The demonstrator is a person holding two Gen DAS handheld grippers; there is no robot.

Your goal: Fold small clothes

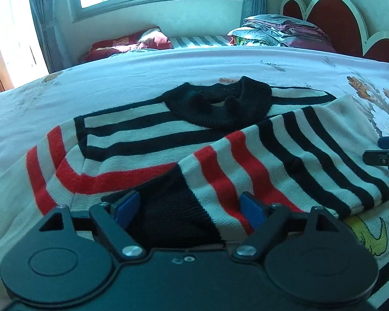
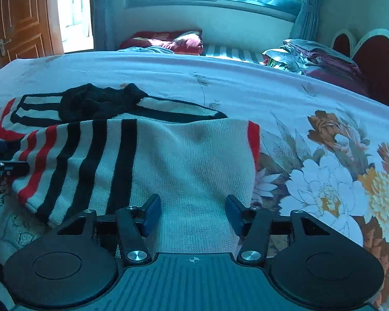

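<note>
Left gripper: the left gripper (image 1: 186,212), black with blue pads, is seen with its jaws spread wide; the black knitted cuff (image 1: 173,223) of a folded-in sleeve lies between the pads, and no pad is seen pressing on it, so it is judged released.

Garment: a small knitted sweater in white with black and red stripes (image 1: 142,140) is spread flat on the bed, its black ribbed collar (image 1: 215,103) at the far side. One striped sleeve (image 1: 285,160) has been laid across the body.

How it handles: the knit is judged light, soft and limp, not fragile; it will sag and drag if lifted by one point. The cuffs, hem corners and shoulder seams are judged the best places to be pinched, since a thicker doubled edge is offered there.

Right gripper: the right gripper (image 2: 193,212) is seen with its jaws apart over the plain white shoulder panel (image 2: 194,160); the cloth runs between the pads untouched, so nothing is gripped.

Edges: the right edge of the sweater, marked by a red band (image 2: 254,134), lies on the pale floral bedsheet (image 2: 324,181).

Open room: broad bare sheet is left to the right and beyond the collar. A pile of folded bedding (image 2: 319,57) and a maroon pillow (image 2: 168,41) lie well apart at the far side.
</note>
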